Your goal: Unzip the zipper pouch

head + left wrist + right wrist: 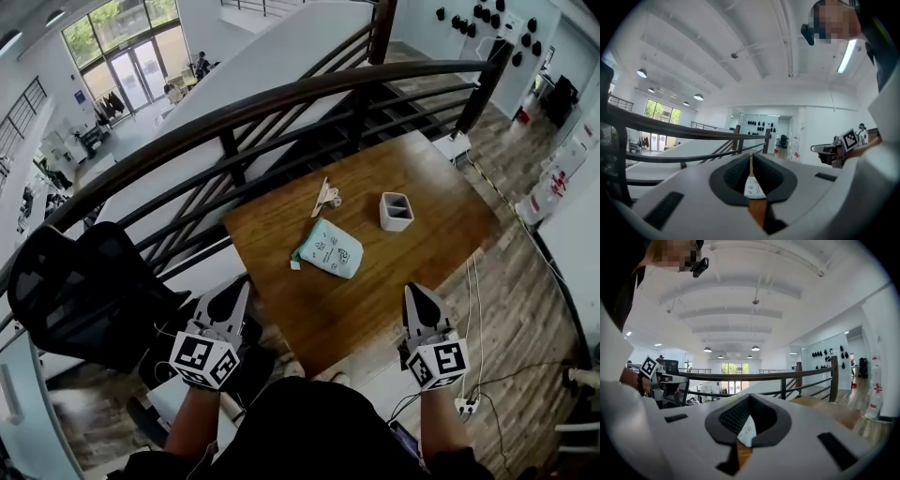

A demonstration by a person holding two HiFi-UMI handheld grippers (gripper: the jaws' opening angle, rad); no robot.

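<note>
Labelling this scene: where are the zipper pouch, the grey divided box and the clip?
zipper pouch point(330, 249), head view, middle of its printed face
grey divided box point(396, 224), head view, its near wall
clip point(326, 197), head view, its middle

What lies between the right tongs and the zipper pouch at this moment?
Nothing. In the head view, only a bare stretch of the wooden table separates the shut right tongs from the zipper pouch.

left hand-held gripper point(236, 298): jaws together, pointing level | right hand-held gripper point(417, 302): jaws together, near level
</note>
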